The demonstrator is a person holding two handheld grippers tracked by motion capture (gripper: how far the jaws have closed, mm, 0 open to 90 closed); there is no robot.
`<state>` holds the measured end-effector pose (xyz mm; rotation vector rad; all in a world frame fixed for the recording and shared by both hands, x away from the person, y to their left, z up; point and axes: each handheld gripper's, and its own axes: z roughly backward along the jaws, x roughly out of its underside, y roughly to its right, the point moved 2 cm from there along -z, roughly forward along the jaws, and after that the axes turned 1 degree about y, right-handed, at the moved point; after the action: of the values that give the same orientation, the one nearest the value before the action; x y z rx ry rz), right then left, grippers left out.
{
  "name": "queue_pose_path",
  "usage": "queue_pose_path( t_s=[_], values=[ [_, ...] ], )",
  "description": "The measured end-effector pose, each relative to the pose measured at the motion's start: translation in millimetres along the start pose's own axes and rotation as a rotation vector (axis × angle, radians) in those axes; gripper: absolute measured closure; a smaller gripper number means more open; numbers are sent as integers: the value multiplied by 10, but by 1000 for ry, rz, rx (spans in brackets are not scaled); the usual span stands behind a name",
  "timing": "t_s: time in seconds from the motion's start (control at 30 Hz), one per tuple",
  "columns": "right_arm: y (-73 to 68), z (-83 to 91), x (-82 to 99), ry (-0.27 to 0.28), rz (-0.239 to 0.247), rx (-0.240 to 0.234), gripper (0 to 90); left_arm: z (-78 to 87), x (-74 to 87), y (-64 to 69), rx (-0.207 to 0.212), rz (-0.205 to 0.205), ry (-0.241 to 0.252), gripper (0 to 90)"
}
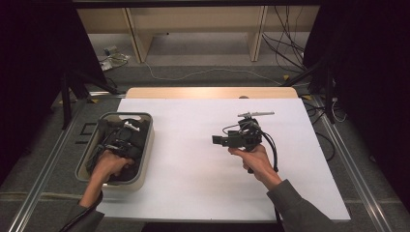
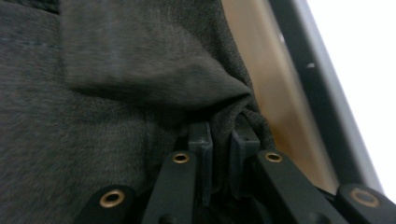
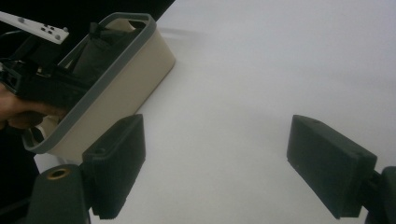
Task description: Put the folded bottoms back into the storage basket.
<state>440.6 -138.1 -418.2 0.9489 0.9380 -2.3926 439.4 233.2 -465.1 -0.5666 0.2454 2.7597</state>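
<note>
While your left gripper (image 2: 219, 140) reaches down inside the beige bin (image 1: 145, 159), its jaws are nearly closed on a fold of dark grey cloth (image 2: 116, 93). Your right gripper (image 3: 215, 172) hangs over the white table (image 1: 193, 183), jaws wide apart and empty, the bin to its left.

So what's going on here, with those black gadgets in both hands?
A person works at a white table with a hand-held gripper in each hand. The left gripper is down inside a beige bin, its jaws pinched on a fold of dark grey cloth. The right gripper waits over the bare tabletop, jaws wide apart, holding nothing.
</note>
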Motion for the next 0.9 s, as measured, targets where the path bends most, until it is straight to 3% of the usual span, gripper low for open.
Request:
queue_pose_path(
  t_s=[0.2, 0.47, 0.73, 0.9],
  values=[
    [-1, -1, 2, -1, -4, -1, 204, -33, 9, -62, 40, 37, 6, 819],
    [12, 2, 3, -1, -6, -1, 204, 21, 2, -45, 31, 10, 12, 788],
    [30, 23, -3, 6, -7, 2, 204, 216, -26, -73, 54, 22, 69, 650],
    [27, 30, -6, 7, -9, 2, 203, 364, -59, -83, 44, 34, 106, 552]
  ],
)
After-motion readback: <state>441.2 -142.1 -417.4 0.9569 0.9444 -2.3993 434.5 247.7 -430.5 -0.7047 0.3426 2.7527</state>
